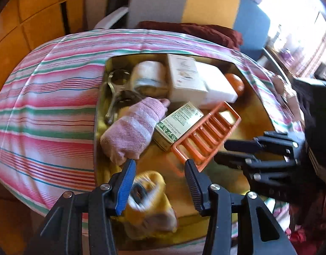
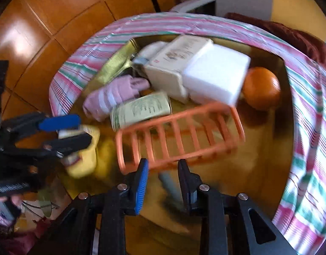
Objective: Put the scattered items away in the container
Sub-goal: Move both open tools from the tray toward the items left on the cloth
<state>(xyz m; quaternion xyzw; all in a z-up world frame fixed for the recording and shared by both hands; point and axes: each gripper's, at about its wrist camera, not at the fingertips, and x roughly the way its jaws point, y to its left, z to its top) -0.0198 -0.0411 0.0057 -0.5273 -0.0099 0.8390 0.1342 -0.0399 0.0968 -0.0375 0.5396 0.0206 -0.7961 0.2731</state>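
The gold container (image 1: pixel 103 114) (image 2: pixel 284 148) sits on a striped cloth and holds a pink sock (image 1: pixel 133 127) (image 2: pixel 111 95), a green-print box (image 1: pixel 177 123) (image 2: pixel 141 108), an orange rack (image 1: pixel 205 136) (image 2: pixel 180 140), white boxes (image 1: pixel 197 80) (image 2: pixel 205 72), an orange (image 1: pixel 235 82) (image 2: pixel 260 87) and metal tongs (image 1: pixel 115 93). My left gripper (image 1: pixel 160 167) (image 2: pixel 77 127) is open above a blurred yellow item (image 1: pixel 148 199) (image 2: pixel 84 161). My right gripper (image 2: pixel 163 167) (image 1: pixel 220 148) is open over the container; a grey-blue object (image 2: pixel 169 184) shows between its fingers.
The striped cloth (image 1: pixel 46 110) (image 2: pixel 307 170) covers the surface around the container. A dark red cloth (image 1: pixel 194 31) lies behind it. Orange floor tiles (image 2: pixel 46 21) lie to the left. A chair leg (image 1: pixel 111 19) stands at the back.
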